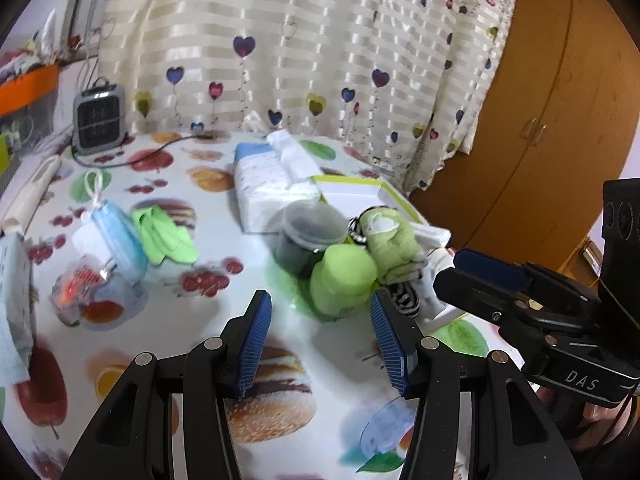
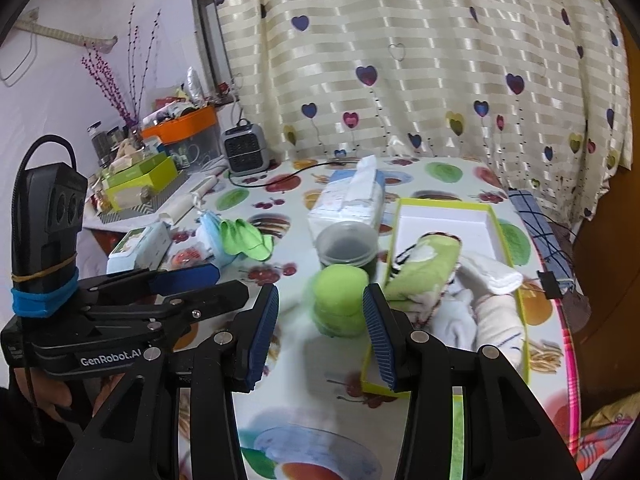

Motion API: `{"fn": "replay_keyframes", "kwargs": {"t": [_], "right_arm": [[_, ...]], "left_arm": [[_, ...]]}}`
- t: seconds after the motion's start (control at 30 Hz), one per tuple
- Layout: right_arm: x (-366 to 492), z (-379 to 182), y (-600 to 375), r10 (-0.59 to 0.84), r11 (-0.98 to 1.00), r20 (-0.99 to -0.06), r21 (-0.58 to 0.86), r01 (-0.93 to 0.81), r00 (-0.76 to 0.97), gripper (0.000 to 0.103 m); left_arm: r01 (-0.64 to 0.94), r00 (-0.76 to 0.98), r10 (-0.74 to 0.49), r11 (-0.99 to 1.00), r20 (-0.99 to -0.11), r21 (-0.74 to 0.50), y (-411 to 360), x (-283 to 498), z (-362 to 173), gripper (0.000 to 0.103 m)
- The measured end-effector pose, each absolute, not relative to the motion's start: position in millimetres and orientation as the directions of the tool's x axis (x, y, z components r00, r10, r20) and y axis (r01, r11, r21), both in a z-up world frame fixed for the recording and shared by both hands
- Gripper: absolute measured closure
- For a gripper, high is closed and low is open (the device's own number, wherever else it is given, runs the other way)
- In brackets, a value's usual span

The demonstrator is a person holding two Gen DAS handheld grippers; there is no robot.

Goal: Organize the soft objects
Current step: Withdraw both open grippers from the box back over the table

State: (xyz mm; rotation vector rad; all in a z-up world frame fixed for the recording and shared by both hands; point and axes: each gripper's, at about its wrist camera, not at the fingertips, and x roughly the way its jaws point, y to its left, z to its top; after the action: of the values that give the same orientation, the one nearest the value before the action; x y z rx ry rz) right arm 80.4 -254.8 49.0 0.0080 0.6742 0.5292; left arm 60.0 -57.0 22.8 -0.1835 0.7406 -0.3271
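A yellow-green rimmed white box on the fruit-print table holds a rolled green sock, white socks and a striped one. The box also shows in the left wrist view, with the green sock in it. A green cloth and a blue face mask lie at the left; both show in the right wrist view, the cloth beside the mask. My left gripper is open and empty above the table. My right gripper is open and empty, near a green-lidded jar.
A dark-filled plastic tub and the green jar stand beside the box. A tissue pack lies behind. A small heater with its cord stands at the back. A wet-wipe pack and shelf clutter are at the left.
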Motion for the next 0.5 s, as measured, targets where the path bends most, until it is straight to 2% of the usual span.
{"fn": "replay_keyframes", "kwargs": {"t": [0.33, 0.4, 0.5], "right_arm": [[82.6, 38.7, -225.0, 0.507, 0.833, -0.615, 0.169, -0.527, 0.604, 0.056], [83.9, 36.1, -219.6, 0.515, 0.826, -0.620, 0.175, -0.535, 0.592, 0.049], [85.5, 32.0, -211.2, 0.525, 0.818, -0.627, 0.184, -0.546, 0.576, 0.047]], "left_arm": [[0.157, 0.698, -0.314, 0.944, -0.644, -0.290, -23.9, 55.3, 6.9, 0.052], [0.144, 0.698, -0.307, 0.945, -0.646, -0.293, -17.6, 55.1, 4.0, 0.052], [0.125, 0.701, -0.296, 0.947, -0.650, -0.296, -7.2, 53.8, 0.5, 0.052]]}}
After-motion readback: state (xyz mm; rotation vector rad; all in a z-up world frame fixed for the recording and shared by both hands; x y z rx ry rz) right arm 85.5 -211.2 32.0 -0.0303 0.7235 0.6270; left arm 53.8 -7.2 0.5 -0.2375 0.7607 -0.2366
